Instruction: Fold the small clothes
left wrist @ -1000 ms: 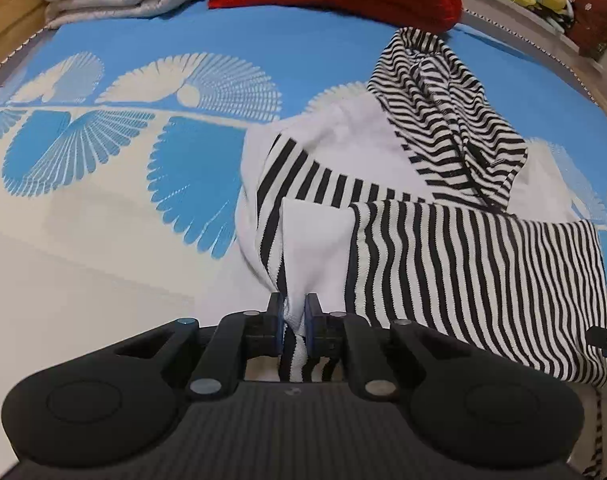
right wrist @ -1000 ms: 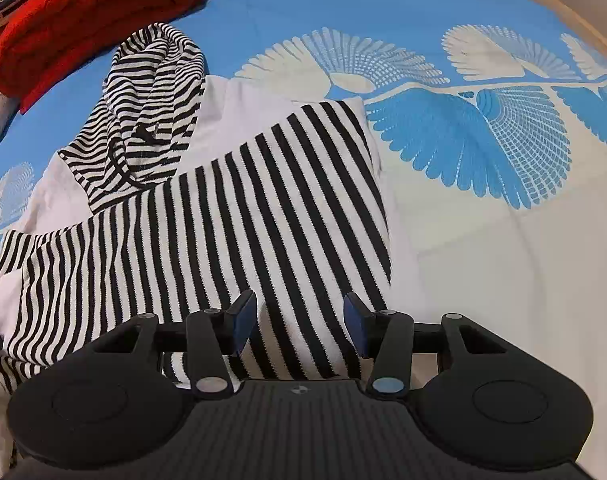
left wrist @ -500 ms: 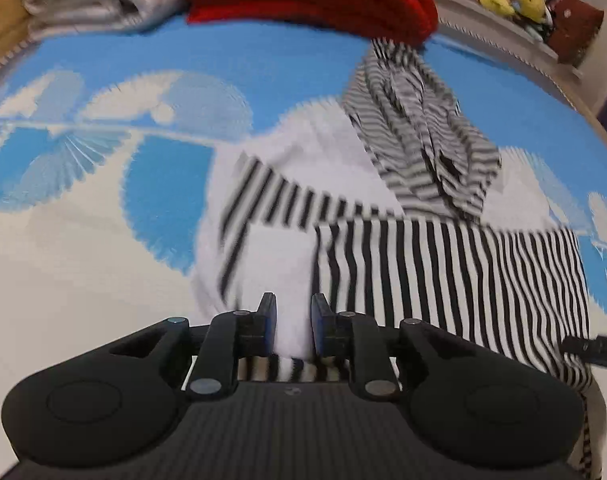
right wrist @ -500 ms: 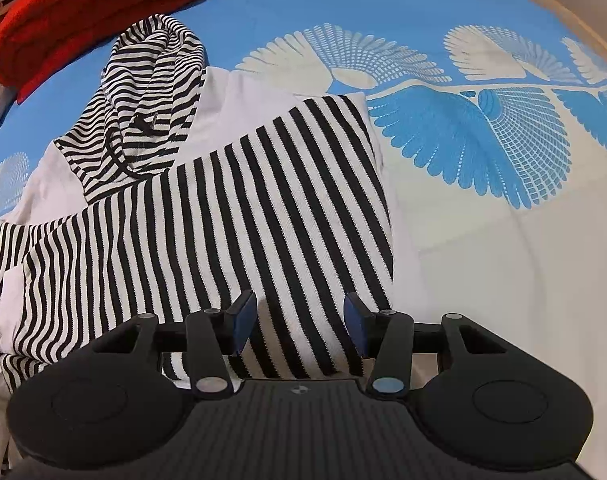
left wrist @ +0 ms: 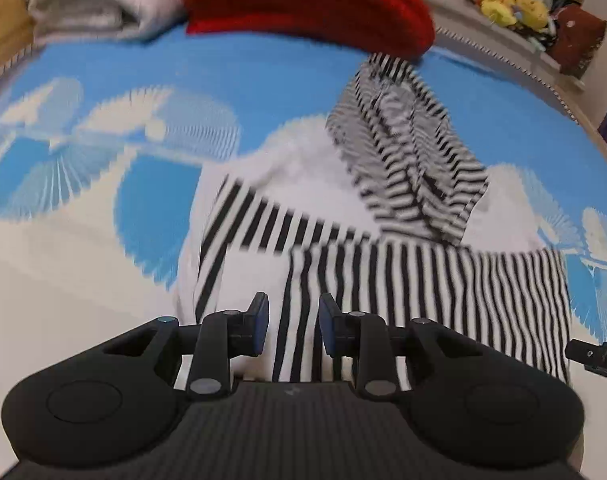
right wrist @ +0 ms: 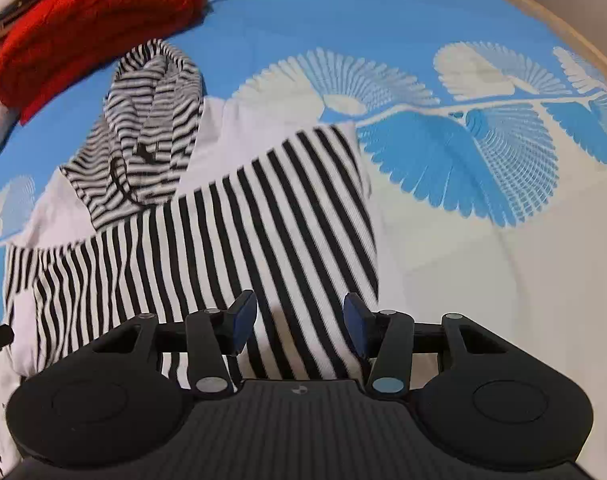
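A small black-and-white striped hooded top (left wrist: 403, 280) lies on the blue and white bedspread (left wrist: 151, 200), its striped hood (left wrist: 407, 168) toward the far side and a striped sleeve folded across the white body. It also shows in the right wrist view (right wrist: 243, 232), with the hood (right wrist: 147, 128) at the upper left. My left gripper (left wrist: 293, 330) is open and empty, low over the garment's near left edge. My right gripper (right wrist: 299, 326) is open and empty, low over the near edge of the striped panel.
A folded red knit (left wrist: 303, 0) and a white folded cloth (left wrist: 99, 4) lie at the far side of the bed; the red knit also shows in the right wrist view (right wrist: 87, 28). Yellow plush toys (left wrist: 511, 4) sit beyond the bed's edge. The bed rim (right wrist: 563, 28) curves at right.
My left gripper was shut on the garment's white edge one second ago; it has opened, let the cloth go and drawn back a little. My right gripper has stayed open and barely moved.
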Tool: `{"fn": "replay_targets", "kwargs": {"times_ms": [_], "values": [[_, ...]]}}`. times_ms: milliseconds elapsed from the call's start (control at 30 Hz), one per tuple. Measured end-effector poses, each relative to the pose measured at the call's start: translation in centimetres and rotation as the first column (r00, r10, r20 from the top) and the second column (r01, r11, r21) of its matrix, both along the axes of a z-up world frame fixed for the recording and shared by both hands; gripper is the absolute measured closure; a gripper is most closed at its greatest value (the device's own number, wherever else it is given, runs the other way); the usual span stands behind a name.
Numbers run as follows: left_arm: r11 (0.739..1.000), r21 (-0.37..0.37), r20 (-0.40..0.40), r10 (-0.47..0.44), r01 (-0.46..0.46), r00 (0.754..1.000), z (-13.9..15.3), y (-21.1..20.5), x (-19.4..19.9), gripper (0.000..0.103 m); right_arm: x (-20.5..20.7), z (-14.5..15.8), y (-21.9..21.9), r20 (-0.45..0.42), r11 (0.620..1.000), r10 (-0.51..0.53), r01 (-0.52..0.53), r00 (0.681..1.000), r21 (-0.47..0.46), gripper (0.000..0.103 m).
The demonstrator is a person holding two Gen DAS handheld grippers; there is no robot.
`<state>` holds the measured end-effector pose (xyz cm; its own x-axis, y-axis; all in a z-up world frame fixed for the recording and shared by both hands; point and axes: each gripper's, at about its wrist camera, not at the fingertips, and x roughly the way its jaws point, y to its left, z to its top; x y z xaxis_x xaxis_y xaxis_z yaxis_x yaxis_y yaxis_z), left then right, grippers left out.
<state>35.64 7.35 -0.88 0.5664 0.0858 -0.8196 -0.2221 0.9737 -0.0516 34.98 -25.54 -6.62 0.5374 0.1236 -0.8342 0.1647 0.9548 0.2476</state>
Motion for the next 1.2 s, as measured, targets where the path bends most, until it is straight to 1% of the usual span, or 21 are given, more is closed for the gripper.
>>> {"fn": "replay_targets", "kwargs": {"times_ms": [200, 300, 367, 500, 567, 633, 700, 800, 833, 867, 900, 933, 1000, 1033, 1067, 1167, 1200], "values": [[0.995, 0.085, 0.119, -0.053, 0.043, 0.991, 3.9, -0.4, -0.4, 0.073, -0.2, 1.8, -1.7, 0.064, 0.999, 0.020, -0.018, 0.998, -0.037, 0.053], [0.990, 0.130, 0.135, -0.071, 0.054, 0.988, 4.8, -0.7, 0.4, 0.073, -0.3, 2.0, -2.5, 0.063, 0.997, 0.021, -0.016, 0.998, -0.069, 0.053], [0.985, 0.161, 0.136, -0.087, 0.065, 0.987, 5.0, -1.0, 2.2, 0.073, -0.5, 2.1, -2.8, 0.068, 0.994, 0.025, -0.018, 0.997, -0.109, 0.053], [0.963, 0.240, 0.158, -0.167, 0.126, 0.973, 5.2, -2.4, 7.5, 0.073, -0.8, 2.3, -3.1, 0.079, 0.982, 0.048, -0.032, 0.996, -0.188, 0.054], [0.958, 0.249, 0.170, -0.187, 0.141, 0.968, 5.0, -2.8, 10.9, 0.073, -0.9, 2.1, -3.3, 0.078, 0.975, 0.058, -0.039, 0.995, -0.219, 0.054], [0.946, 0.287, 0.181, -0.206, 0.149, 0.962, 4.2, -3.4, 14.8, 0.073, -0.8, 2.0, -3.5, 0.073, 0.970, 0.059, -0.040, 0.996, -0.240, 0.054], [0.939, 0.303, 0.181, -0.223, 0.161, 0.958, 3.1, -4.0, 18.4, 0.073, -0.6, 1.7, -3.6, 0.066, 0.961, 0.071, -0.051, 0.995, -0.271, 0.054], [0.940, 0.289, 0.174, -0.235, 0.179, 0.956, 0.9, -4.5, 24.4, 0.072, -0.4, 1.1, -3.3, 0.047, 0.943, 0.096, -0.076, 0.994, -0.324, 0.054], [0.942, 0.286, 0.178, -0.234, 0.178, 0.956, 0.2, -4.6, 26.5, 0.070, -0.3, 0.7, -3.2, 0.036, 0.937, 0.107, -0.089, 0.994, -0.339, 0.054], [0.941, 0.287, 0.187, -0.236, 0.177, 0.953, -0.4, -4.6, 28.3, 0.067, -0.2, 0.4, -3.2, 0.027, 0.933, 0.117, -0.100, 0.993, -0.346, 0.054], [0.942, 0.285, 0.196, -0.238, 0.177, 0.951, -1.1, -4.5, 30.1, 0.055, -0.2, 0.2, -3.1, 0.019, 0.930, 0.127, -0.112, 0.992, -0.351, 0.054], [0.946, 0.275, 0.198, -0.233, 0.174, 0.952, -1.9, -4.5, 32.1, 0.041, -0.2, -0.1, -3.0, 0.011, 0.927, 0.137, -0.124, 0.990, -0.355, 0.055], [0.955, 0.249, 0.195, -0.211, 0.160, 0.958, -3.4, -4.3, 35.6, 0.032, 0.0, -0.4, -2.9, 0.004, 0.921, 0.148, -0.136, 0.989, -0.366, 0.055], [0.958, 0.236, 0.191, -0.209, 0.161, 0.959, -4.3, -4.3, 37.3, 0.032, 0.1, -0.6, -2.9, -0.001, 0.921, 0.150, -0.140, 0.989, -0.364, 0.055], [0.956, 0.240, 0.180, -0.215, 0.169, 0.960, -5.2, -4.3, 38.9, 0.032, 0.2, -0.8, -2.9, -0.008, 0.924, 0.146, -0.139, 0.989, -0.356, 0.055], [0.949, 0.280, 0.149, -0.194, 0.147, 0.970, -7.3, -4.2, 42.2, 0.033, 0.5, -1.1, -3.0, -0.018, 0.925, 0.149, -0.146, 0.989, -0.351, 0.055], [0.947, 0.289, 0.137, -0.184, 0.138, 0.973, -7.8, -4.0, 43.1, 0.041, 0.5, -1.0, -3.0, -0.015, 0.923, 0.153, -0.148, 0.988, -0.356, 0.055]]}}
